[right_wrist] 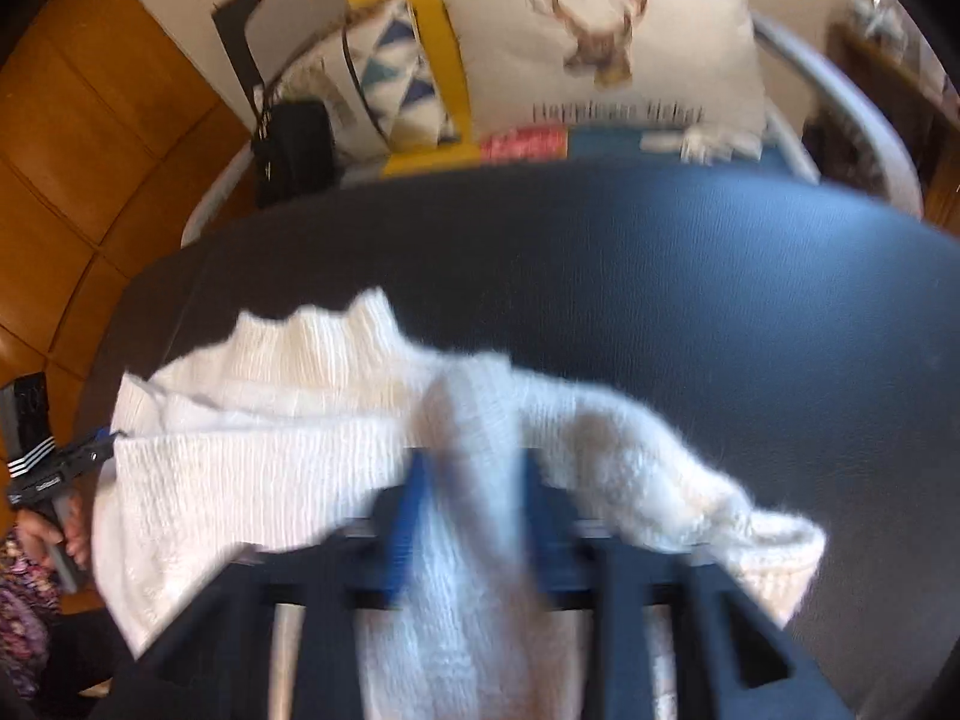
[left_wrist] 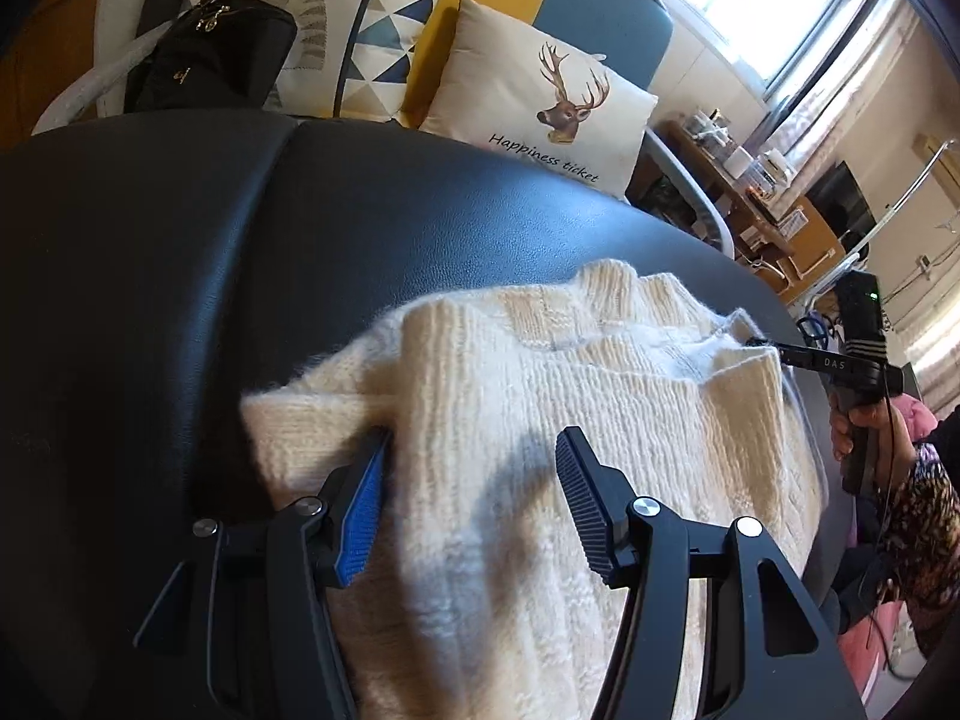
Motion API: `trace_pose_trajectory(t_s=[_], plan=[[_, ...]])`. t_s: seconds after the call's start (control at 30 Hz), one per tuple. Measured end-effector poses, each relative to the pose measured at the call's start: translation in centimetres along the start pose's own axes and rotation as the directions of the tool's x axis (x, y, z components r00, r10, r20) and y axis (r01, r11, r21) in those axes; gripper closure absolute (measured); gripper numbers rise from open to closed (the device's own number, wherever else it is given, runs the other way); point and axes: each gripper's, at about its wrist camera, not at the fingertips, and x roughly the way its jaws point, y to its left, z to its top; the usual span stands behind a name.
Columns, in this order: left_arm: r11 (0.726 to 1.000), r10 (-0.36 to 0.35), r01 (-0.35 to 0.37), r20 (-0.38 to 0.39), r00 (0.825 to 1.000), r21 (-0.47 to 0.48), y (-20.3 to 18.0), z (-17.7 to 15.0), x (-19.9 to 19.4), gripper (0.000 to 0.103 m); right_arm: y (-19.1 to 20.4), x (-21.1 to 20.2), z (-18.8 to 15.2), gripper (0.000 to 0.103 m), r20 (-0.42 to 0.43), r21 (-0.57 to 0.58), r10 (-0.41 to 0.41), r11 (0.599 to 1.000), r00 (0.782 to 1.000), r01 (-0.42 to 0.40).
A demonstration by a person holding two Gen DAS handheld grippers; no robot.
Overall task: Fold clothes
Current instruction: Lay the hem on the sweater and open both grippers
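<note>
Here the right gripper [right_wrist: 474, 516] clamps the sweater [right_wrist: 252, 468] sleeve; the left gripper [left_wrist: 471, 498] straddles the sweater, jaws unclenched; lift the sleeve inward over the sweater's body, keeping it flat.

Motion blur smears the right wrist view, leaving the deer cushion [right_wrist: 606, 42] lettering unreadable and the right gripper [right_wrist: 474, 480] pads indistinct where a fold of cream sweater [right_wrist: 270, 468] hides their contact, while both frames' lower edges cut off the sweater's near part and the person's patterned sleeve [left_wrist: 924, 534].
</note>
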Motion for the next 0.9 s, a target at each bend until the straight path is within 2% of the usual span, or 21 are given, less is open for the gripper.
trace_pose_trajectory(t_s=[0.03, 0.07, 0.13, 0.23, 0.33, 0.43, 0.5, 0.57, 0.7, 0.8, 0.9], plan=[[1.000, 0.020, -0.020, 0.003, 1.000, 0.002, -0.1, 0.0, 0.0, 0.070, 0.3, -0.2, -0.2, 0.097, 0.019, -0.014, -0.014, 1.000, 1.000, 0.014], [1.000, 0.025, -0.025, -0.001, 1.000, -0.001, -0.1, -0.1, 0.0, 0.091, 0.7, -0.4, -0.4, 0.097, 0.039, -0.028, -0.027, 0.999, 0.999, 0.028], [1.000, -0.012, 0.013, 0.015, 1.000, -0.016, 0.0, -0.4, -0.4, 0.093, 1.4, -0.9, -0.8, 0.097, 0.078, -0.055, -0.053, 0.997, 0.996, 0.058], [0.997, -0.065, 0.068, 0.076, 0.995, -0.026, 0.1, -0.7, -2.1, 0.095, 1.8, -3.1, -1.4, 0.097, 0.173, -0.043, -0.043, 0.998, 0.984, 0.051], [0.993, -0.111, 0.115, 0.173, 0.979, -0.018, 0.0, -0.5, -4.8, 0.096, 2.1, -6.2, -1.4, 0.098, 0.271, -0.020, -0.022, 0.999, 0.962, 0.028], [0.993, -0.107, 0.117, 0.263, 0.959, -0.022, 0.4, 0.4, -6.7, 0.096, 2.0, -8.5, -0.5, 0.098, 0.340, 0.004, -0.029, 1.000, 0.940, 0.029], [0.994, -0.076, 0.096, 0.286, 0.955, -0.059, 1.2, 1.2, -6.5, 0.096, 1.1, -8.6, 0.3, 0.098, 0.358, 0.059, -0.040, 0.998, 0.933, 0.021], [0.991, -0.048, 0.081, 0.278, 0.960, -0.109, 2.5, 1.7, -5.2, 0.096, -0.3, -7.7, 0.9, 0.098, 0.354, 0.136, -0.033, 0.991, 0.935, -0.016], [0.987, -0.001, 0.029, 0.176, 0.984, -0.155, 3.5, 2.1, -1.1, 0.096, -2.8, -3.9, 1.4, 0.098, 0.288, 0.273, -0.020, 0.960, 0.957, -0.062], [0.986, 0.024, 0.002, 0.148, 0.989, -0.169, 3.8, 1.5, 0.5, 0.096, -3.8, -1.9, 0.8, 0.098, 0.253, 0.320, -0.035, 0.946, 0.967, -0.049], [0.982, 0.019, 0.010, 0.147, 0.989, -0.189, 4.4, 1.1, 1.0, 0.095, -4.7, -1.2, 0.0, 0.098, 0.245, 0.339, -0.036, 0.940, 0.969, -0.051]])
